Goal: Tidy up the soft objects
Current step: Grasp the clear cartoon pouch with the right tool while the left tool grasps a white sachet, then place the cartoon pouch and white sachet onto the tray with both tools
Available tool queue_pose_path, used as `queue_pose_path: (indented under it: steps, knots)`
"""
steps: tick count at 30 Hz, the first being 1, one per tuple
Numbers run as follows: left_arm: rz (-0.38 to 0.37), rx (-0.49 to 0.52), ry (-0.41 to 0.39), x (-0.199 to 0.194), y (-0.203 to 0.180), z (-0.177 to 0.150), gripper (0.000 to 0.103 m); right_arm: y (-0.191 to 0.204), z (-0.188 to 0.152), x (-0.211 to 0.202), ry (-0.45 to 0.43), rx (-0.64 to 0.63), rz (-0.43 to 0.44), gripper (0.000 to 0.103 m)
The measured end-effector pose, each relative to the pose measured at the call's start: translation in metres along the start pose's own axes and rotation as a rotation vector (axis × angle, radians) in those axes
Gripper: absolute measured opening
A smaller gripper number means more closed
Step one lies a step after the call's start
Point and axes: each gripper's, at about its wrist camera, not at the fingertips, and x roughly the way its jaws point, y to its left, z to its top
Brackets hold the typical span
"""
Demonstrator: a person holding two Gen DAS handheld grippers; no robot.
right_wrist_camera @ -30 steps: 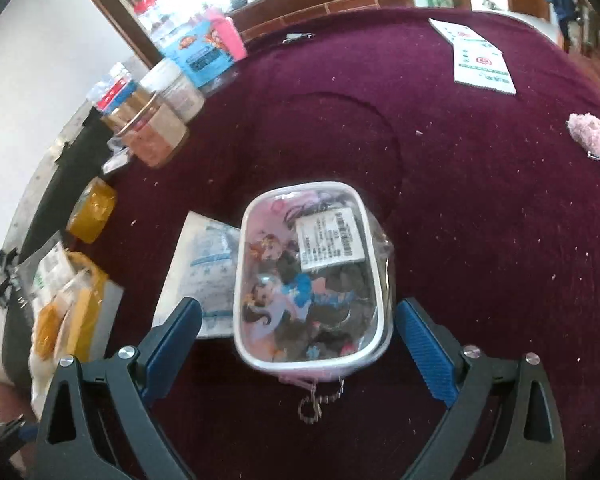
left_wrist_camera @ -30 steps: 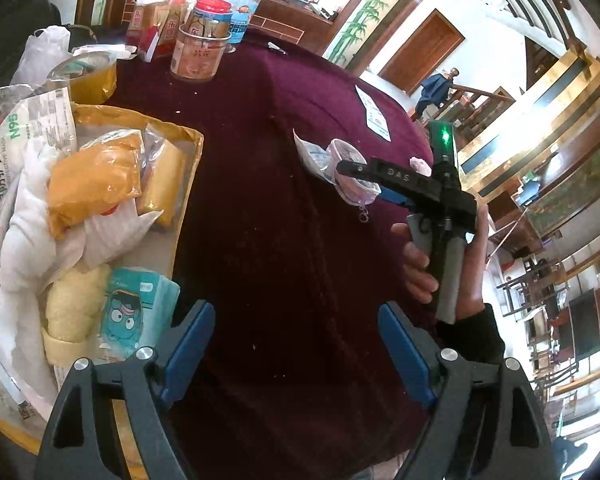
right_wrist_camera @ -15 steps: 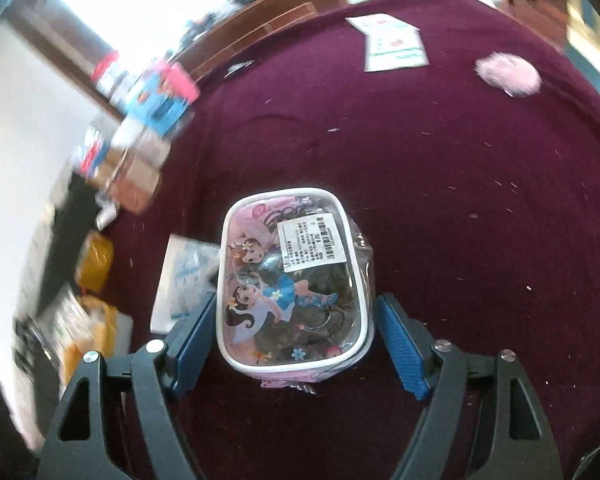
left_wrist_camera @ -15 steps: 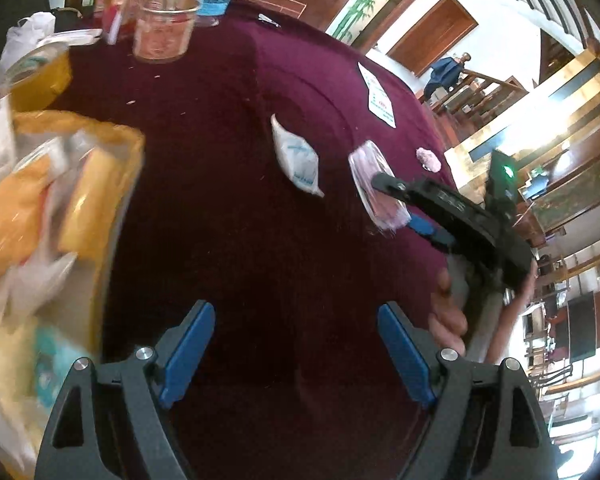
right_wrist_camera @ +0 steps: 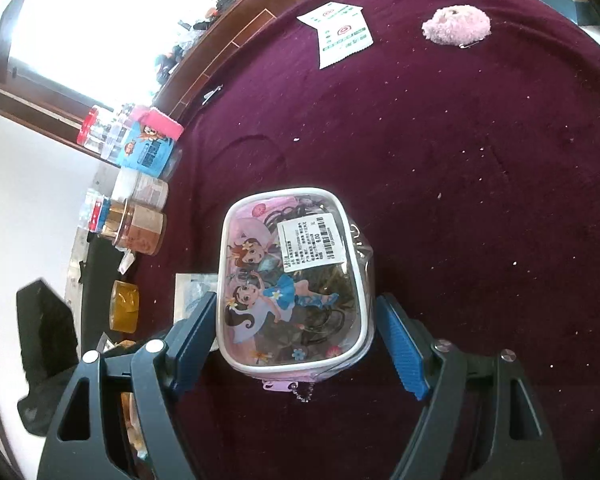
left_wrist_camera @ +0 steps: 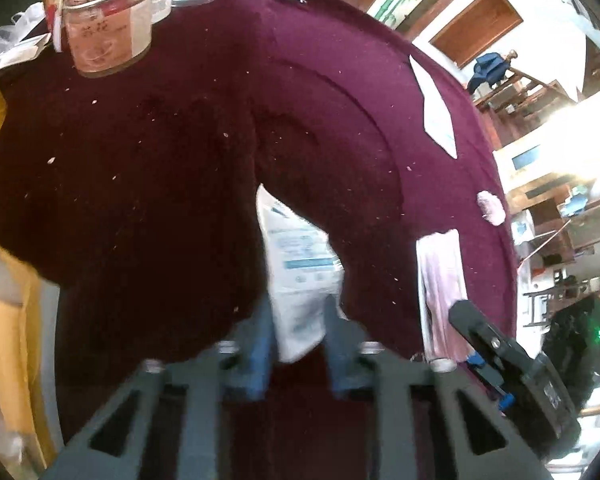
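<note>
The white packet (left_wrist_camera: 300, 276) lies flat on the maroon cloth (left_wrist_camera: 180, 184), its long axis running straight away from my left gripper (left_wrist_camera: 298, 340), near end tucked between the blue pads. My left jaws have just been closing and now stand narrow on that near end; the frame is blurred there, but the pads look pressed against the packet's sides, so I judge I am pinching it. Just to its right sits the cartoon pouch (right_wrist_camera: 294, 280), standing on its long edge in the left view, pink side showing, and my right gripper (right_wrist_camera: 296, 344) straddles it. The right jaws have come in as well, and the left pad touches the pouch wall, while a sliver of cloth shows between the pouch and the right pad, so that grip is loose at best. The pouch's long axis also points away from me, in line with the right fingers. So each hand has its own soft thing directly ahead. Well beyond the pouch lie a pink puff (right_wrist_camera: 456, 26) and a paper slip (right_wrist_camera: 340, 38), both far from either hand. The jars (right_wrist_camera: 138, 232) stand at the cloth's far left edge, and the yellow tray (left_wrist_camera: 16, 320) lies to the left of my left gripper, which is where I judge the packet must travel.
</note>
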Motion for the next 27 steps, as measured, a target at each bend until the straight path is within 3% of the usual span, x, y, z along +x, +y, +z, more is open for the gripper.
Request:
queue_pose_path:
  steps: [7, 17, 23, 27]
  knots:
    - [-0.036, 0.052, 0.007, -0.011, 0.001, -0.023, 0.009, 0.002, -0.001, -0.001, -0.001, -0.021, 0.003, 0.078]
    - [-0.104, 0.103, 0.037, -0.047, 0.026, -0.108, 0.007, 0.022, -0.009, 0.008, 0.0, -0.141, -0.026, 0.078]
    - [-0.166, 0.097, -0.035, -0.109, 0.065, -0.156, 0.005, 0.041, -0.02, 0.017, 0.003, -0.259, -0.033, 0.078]
    - [-0.212, 0.054, -0.12, -0.16, 0.105, -0.17, 0.005, 0.059, -0.043, 0.01, -0.015, -0.317, 0.015, 0.077]
